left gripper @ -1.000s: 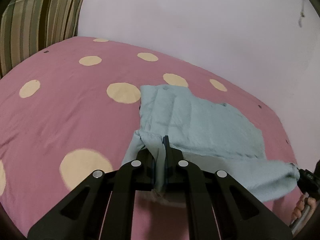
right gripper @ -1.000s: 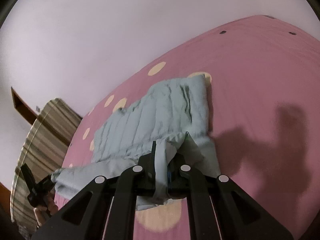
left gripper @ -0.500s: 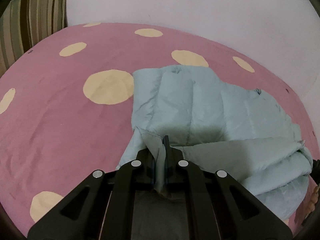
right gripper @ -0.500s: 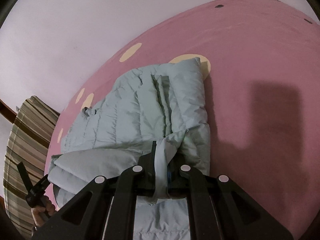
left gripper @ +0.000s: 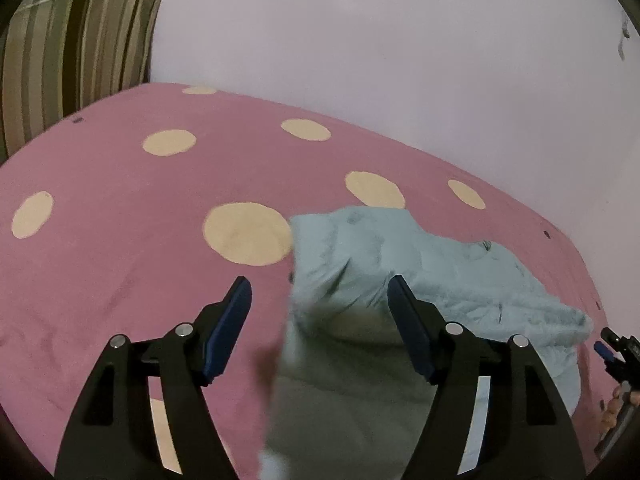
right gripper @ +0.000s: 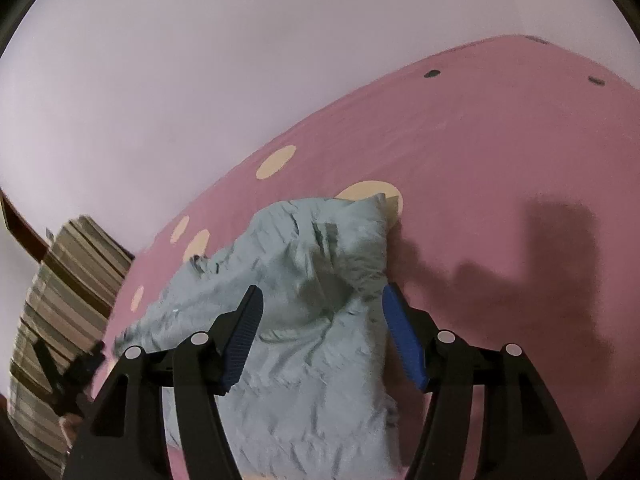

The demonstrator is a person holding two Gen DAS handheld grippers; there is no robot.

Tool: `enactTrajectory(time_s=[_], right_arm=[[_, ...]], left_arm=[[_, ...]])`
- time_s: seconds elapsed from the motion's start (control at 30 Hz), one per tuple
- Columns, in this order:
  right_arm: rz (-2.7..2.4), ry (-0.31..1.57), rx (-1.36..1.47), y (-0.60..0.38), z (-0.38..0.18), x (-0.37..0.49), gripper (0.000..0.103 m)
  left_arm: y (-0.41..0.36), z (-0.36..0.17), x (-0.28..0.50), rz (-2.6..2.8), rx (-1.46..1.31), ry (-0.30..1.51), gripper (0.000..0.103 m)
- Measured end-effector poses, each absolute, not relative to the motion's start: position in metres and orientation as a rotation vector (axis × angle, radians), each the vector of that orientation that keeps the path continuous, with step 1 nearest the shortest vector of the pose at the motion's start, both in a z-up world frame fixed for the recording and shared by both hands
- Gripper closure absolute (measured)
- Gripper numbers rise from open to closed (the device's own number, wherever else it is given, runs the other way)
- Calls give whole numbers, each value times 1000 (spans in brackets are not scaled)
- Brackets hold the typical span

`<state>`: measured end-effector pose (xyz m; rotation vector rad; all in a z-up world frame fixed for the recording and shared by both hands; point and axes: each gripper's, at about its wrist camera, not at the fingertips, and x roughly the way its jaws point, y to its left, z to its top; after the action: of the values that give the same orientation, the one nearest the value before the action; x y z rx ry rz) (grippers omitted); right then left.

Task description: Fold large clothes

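Observation:
A pale blue padded garment [left gripper: 400, 276] lies doubled over on the pink spotted bedcover [left gripper: 120, 240]. My left gripper [left gripper: 320, 292] hangs over the garment's left edge; its jaws are opening, and the blurred cloth between them touches neither pad. In the right wrist view the same garment [right gripper: 304, 280] lies bunched, and my right gripper [right gripper: 322, 300] is over its right edge. Its jaws are opening too, pads clear of the fabric. The right gripper's tip [left gripper: 612, 348] shows at the left view's right edge, with a person's fingers [left gripper: 612, 412] below it.
A striped cushion [left gripper: 76, 52] leans against the wall at the bed's far left corner. The pale wall [left gripper: 400, 60] runs along the bed's far side. Bare bedcover [right gripper: 500, 160] stretches to the right of the garment, crossed by a dark shadow.
Both grippers let go of the garment's edge and their jaws spread wide. The lifted fold has dropped onto the rest of the garment. Both hands drew back a little.

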<state>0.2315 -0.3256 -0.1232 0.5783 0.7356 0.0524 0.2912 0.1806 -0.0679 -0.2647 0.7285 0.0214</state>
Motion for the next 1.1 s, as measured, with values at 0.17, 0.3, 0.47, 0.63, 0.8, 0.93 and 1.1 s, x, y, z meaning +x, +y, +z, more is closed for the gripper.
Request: enactTrajectory(time_s=[0.17,0.3,0.47,0.63,0.8,0.93,1.1], right_arm=[[77,752,509,-317,-124,235,41],[98,776,449,-310,-128,252,41],[116,805,382,-304,-138,279,41],[130,859,328,-295,-151,298,79],[128,827,316,-294,-149,290,95],[121,762,304,-294,-131,271,97],[112,680,272,-290,-101,261,97]], left_arm=[[194,-85,290,29,-264,780,33],[191,-100,305,-6,-232,821,33],[181,-113,329,-93,-200,854,34],[173,-128,348,-148,-160,905,84],[169,-125,342,-143,-121,883,99],[170,-105,328,-124,-128,826,100],[165,-70,323,-100,-106,741,100]])
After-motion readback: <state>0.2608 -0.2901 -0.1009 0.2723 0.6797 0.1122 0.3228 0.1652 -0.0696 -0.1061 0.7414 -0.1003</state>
